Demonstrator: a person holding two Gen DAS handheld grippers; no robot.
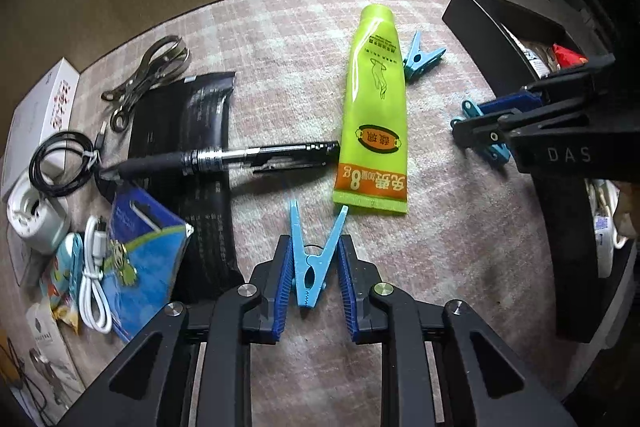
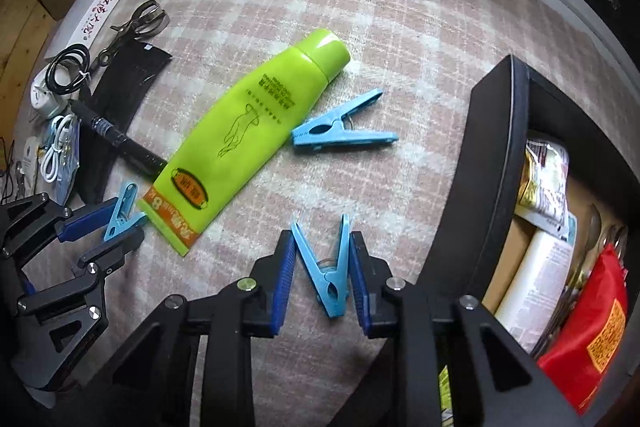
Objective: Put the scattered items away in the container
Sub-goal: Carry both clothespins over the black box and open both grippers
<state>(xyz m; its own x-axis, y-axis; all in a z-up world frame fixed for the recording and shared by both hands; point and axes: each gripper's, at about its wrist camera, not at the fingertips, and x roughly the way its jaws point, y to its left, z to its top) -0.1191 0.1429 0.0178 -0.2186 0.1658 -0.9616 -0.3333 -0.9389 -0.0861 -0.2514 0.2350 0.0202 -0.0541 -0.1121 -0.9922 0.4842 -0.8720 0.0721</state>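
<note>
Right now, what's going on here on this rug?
A person is tidying clutter. The left hand-held gripper has pinched one blue clothespin; the right hand-held gripper has a second clothespin between its fingers. A third clothespin lies beside the green tube. The black container sits to the right, partly filled.
</note>
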